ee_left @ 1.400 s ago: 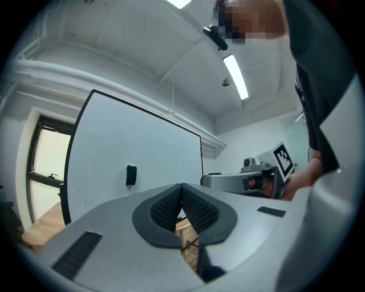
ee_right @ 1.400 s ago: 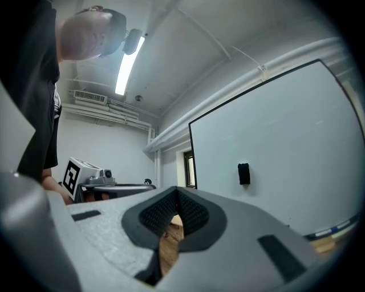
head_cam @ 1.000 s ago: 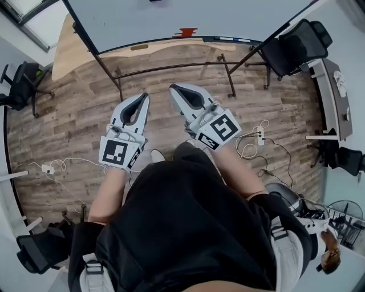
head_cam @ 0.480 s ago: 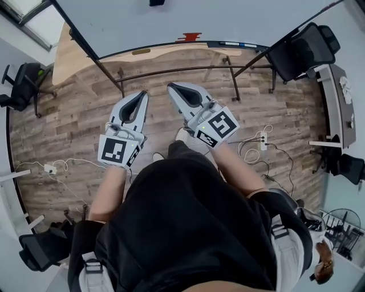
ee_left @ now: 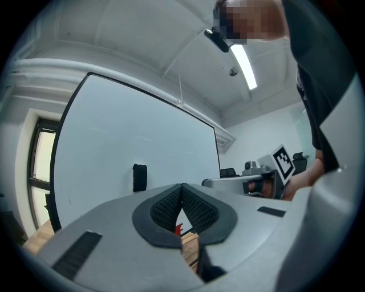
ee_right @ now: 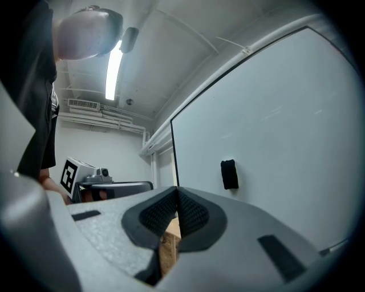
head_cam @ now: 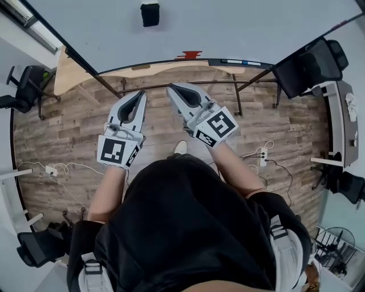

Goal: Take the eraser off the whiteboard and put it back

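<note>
A black eraser [head_cam: 150, 14] sticks to the whiteboard [head_cam: 228, 28] ahead of me; it also shows as the eraser [ee_left: 140, 177] in the left gripper view and the eraser [ee_right: 229, 174] in the right gripper view. My left gripper [head_cam: 141, 96] is held out level, jaws shut and empty, well short of the board. Beside it my right gripper [head_cam: 173, 88] is shut too, with nothing in it. Seen from its own camera, the left gripper [ee_left: 182, 188] has its pads meeting at the tips, as do those of the right gripper [ee_right: 177, 191].
The board's tray [head_cam: 171, 61] carries a red object [head_cam: 189, 55] and markers [head_cam: 239, 61]. Its stand's dark legs [head_cam: 108, 88] spread over the wood floor. Black office chairs [head_cam: 311, 65] stand right and left, and cables with a power strip [head_cam: 262, 155] lie on the floor.
The whiteboard has drawn nearer and the eraser has come into the head view at the top. Both grippers moved forward together, still shut.
</note>
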`<action>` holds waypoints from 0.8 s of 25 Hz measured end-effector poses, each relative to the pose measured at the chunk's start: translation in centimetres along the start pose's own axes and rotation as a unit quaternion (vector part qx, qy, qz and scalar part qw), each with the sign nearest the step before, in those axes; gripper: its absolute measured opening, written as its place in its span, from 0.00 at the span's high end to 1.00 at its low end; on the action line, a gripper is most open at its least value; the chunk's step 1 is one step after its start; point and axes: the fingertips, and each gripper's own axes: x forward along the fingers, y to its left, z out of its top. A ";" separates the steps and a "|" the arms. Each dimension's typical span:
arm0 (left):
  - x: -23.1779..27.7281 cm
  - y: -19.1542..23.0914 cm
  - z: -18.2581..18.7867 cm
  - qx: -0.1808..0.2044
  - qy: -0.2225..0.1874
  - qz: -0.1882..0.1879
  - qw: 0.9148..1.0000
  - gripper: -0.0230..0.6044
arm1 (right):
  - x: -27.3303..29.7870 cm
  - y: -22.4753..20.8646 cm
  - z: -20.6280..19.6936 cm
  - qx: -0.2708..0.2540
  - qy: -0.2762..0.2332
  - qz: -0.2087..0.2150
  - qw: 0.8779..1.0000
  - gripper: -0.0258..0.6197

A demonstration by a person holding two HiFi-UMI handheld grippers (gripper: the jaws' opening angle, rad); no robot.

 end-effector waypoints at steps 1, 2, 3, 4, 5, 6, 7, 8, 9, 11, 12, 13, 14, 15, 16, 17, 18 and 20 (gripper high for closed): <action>0.7 0.1 0.0 0.001 0.000 0.003 1.000 0.97 | 0.0 -0.7 0.1 0.000 0.000 0.002 1.000 0.96; 1.3 0.1 0.0 0.002 0.001 0.006 1.000 0.97 | 0.0 -1.4 0.2 0.000 -0.001 0.005 1.000 0.96; 1.9 0.1 -0.1 0.002 0.002 0.008 1.000 0.97 | 0.0 -2.0 0.2 0.000 -0.001 0.007 1.000 0.96; 2.5 0.1 -0.1 0.002 0.002 0.011 1.000 0.97 | 0.0 -2.6 0.2 0.000 0.000 0.010 1.000 0.96; 3.0 0.1 -0.2 0.002 0.001 0.013 1.000 0.97 | 0.0 -3.2 0.1 0.000 0.001 0.012 1.000 0.96; 3.5 0.1 -0.3 0.002 0.001 0.015 1.000 0.97 | 0.2 -3.7 0.0 0.000 0.002 0.015 1.000 0.96; 3.9 0.2 -0.3 0.002 0.001 0.017 1.000 0.97 | 0.4 -4.2 -0.1 0.001 0.004 0.017 1.000 0.96; 4.3 0.3 -0.4 0.001 0.002 0.018 1.000 0.97 | 0.6 -4.6 -0.2 0.000 0.006 0.016 1.000 0.96; 4.5 0.3 -0.5 0.001 0.003 0.018 1.000 0.97 | 0.9 -5.0 -0.3 -0.001 0.007 0.013 1.000 0.96; 4.9 0.7 -0.7 0.001 0.005 0.019 1.000 0.97 | 1.4 -5.6 -0.4 -0.005 0.008 0.004 1.000 0.96; 5.1 1.1 -0.7 0.000 0.004 0.020 1.000 0.97 | 1.7 -5.9 -0.4 -0.005 0.007 0.002 1.000 0.96; 5.3 1.5 -0.8 -0.001 0.003 0.021 1.000 0.97 | 2.0 -6.1 -0.4 -0.005 0.006 0.002 1.000 0.96; 5.6 1.9 -0.9 -0.002 0.002 0.022 1.000 0.97 | 2.4 -6.4 -0.4 -0.005 0.005 0.004 1.000 0.96; 6.0 2.4 -1.0 -0.004 0.001 0.021 1.000 0.97 | 2.7 -6.6 -0.4 -0.004 0.002 0.007 1.000 0.96; 6.4 3.0 -1.2 -0.005 0.000 0.019 1.000 0.97 | 3.2 -6.9 -0.3 -0.003 0.000 0.009 1.000 0.96; 6.8 3.5 -1.3 -0.006 -0.001 0.016 1.000 0.97 | 3.7 -7.2 -0.3 -0.003 -0.001 0.010 1.000 0.96; 7.2 4.1 -1.4 -0.007 -0.001 0.012 1.000 0.97 | 4.3 -7.5 -0.4 -0.004 0.000 0.008 1.000 0.96; 7.8 5.3 -1.5 -0.006 -0.003 0.001 1.000 0.97 | 5.5 -8.0 -0.7 -0.007 0.004 -0.001 1.000 0.96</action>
